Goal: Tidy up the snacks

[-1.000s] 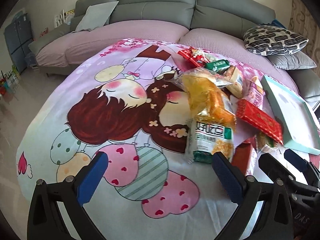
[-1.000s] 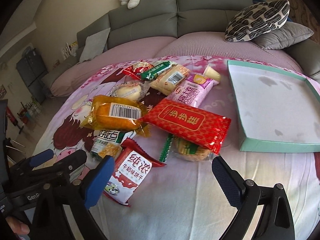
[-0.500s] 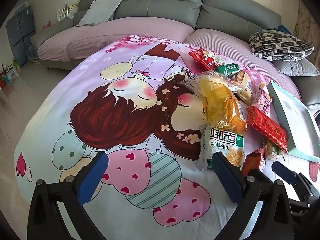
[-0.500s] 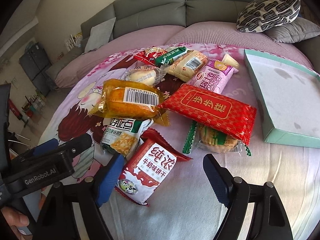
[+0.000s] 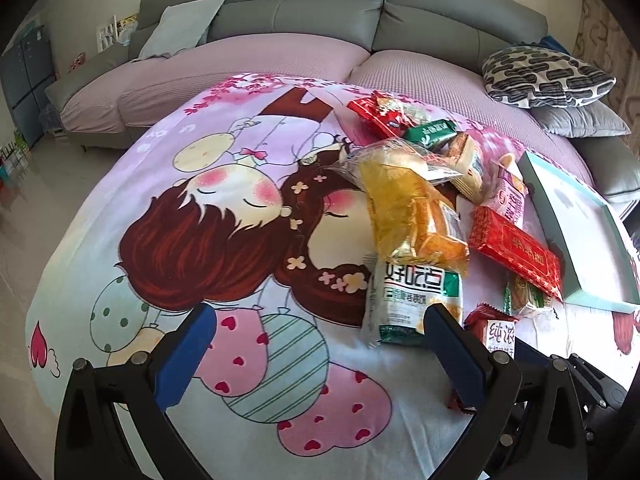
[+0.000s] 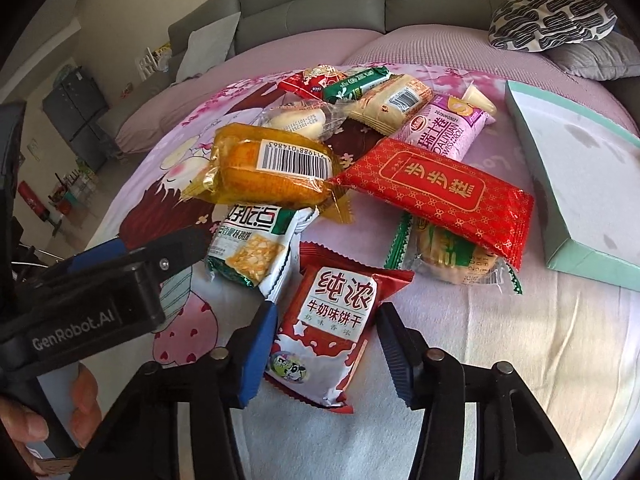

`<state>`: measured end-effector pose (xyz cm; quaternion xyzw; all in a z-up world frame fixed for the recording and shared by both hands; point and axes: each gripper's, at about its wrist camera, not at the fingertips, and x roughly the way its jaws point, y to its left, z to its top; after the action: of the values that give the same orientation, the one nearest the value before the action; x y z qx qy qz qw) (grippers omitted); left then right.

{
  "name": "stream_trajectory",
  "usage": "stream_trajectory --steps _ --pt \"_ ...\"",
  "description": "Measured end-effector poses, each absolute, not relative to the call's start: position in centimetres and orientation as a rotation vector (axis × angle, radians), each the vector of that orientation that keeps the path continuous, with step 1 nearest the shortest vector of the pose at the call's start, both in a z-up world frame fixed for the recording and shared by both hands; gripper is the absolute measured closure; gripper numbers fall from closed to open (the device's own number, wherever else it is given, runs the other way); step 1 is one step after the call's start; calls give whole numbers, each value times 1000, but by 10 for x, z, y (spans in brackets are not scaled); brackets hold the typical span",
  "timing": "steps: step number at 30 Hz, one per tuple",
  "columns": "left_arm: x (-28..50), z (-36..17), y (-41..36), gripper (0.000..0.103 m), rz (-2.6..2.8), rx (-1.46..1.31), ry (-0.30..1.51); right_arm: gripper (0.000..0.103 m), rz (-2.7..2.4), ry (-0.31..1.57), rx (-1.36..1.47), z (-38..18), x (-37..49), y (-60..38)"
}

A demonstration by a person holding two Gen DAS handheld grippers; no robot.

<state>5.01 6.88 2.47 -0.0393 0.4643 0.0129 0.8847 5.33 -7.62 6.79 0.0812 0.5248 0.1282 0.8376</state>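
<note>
Both tongs apart — right tongs (image 6: 326, 350) closing around milk-biscuit packet (image 6: 330, 330); cartoon cloth (image 5: 200, 240), grey sofa (image 5: 304, 12).

Tabletop (image 5: 120, 208) is covered by a cartoon-print cloth (image 5: 224, 240) with hearts and two faces. Lying directly on the cloth: red-and-white biscuit packet (image 6: 324, 328), nearest; white-green cracker packet (image 6: 252, 248) just beside it. A green-edged clear packet (image 6: 452, 260) lies partly under a red packet (image 6: 436, 192). Farther back are a pink roll packet (image 6: 444, 132), a beige packet (image 6: 392, 104), a small red packet (image 6: 308, 80) and a clear bun packet (image 6: 296, 120). A teal-rimmed box lid (image 6: 576, 260) lies at the right.
</note>
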Motion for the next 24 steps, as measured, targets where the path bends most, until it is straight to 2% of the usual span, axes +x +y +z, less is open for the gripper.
stream_trajectory --steps 20,22,24 --pt "81 -3 12 2 -51 18 1074 51 204 1121 146 68 53 -102" --pt "82 -6 12 14 -52 13 1084 51 204 1120 143 69 53 -102" --pt "81 -7 13 20 -51 11 1096 51 204 1120 138 69 53 -102"
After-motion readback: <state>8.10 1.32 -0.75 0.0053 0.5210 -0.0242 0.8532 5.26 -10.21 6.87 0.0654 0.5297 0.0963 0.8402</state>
